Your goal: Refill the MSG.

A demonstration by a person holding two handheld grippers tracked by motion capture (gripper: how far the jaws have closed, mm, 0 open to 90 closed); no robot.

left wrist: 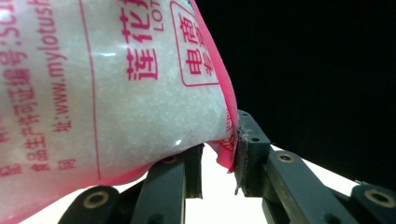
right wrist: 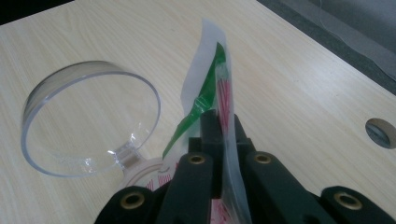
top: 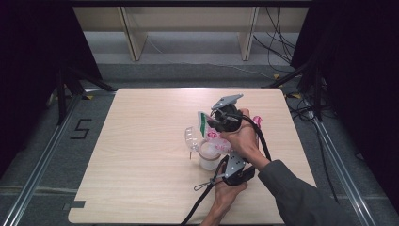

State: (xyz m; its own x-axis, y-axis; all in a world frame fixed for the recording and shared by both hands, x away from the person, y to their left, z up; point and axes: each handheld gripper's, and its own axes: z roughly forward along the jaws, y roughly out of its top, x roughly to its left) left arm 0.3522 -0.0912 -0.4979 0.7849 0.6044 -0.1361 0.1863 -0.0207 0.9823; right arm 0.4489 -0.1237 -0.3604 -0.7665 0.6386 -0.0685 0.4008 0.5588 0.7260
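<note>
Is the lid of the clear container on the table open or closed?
Open. In the right gripper view the round clear lid stands swung up on its hinge beside the sugar bag, and the high view shows it tipped away from the container.

Laboratory recording bay: a bare wooden tabletop (top: 141, 155) enclosed by black curtains (top: 28, 70), with floor rails (top: 42, 155), loose cables (top: 277, 42), and a taped floor numeral (top: 81, 128).

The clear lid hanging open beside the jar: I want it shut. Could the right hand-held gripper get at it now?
Probably not yet: the right hand-held gripper is shut on the bag, though the clear lid lies unobstructed beside it.
</note>
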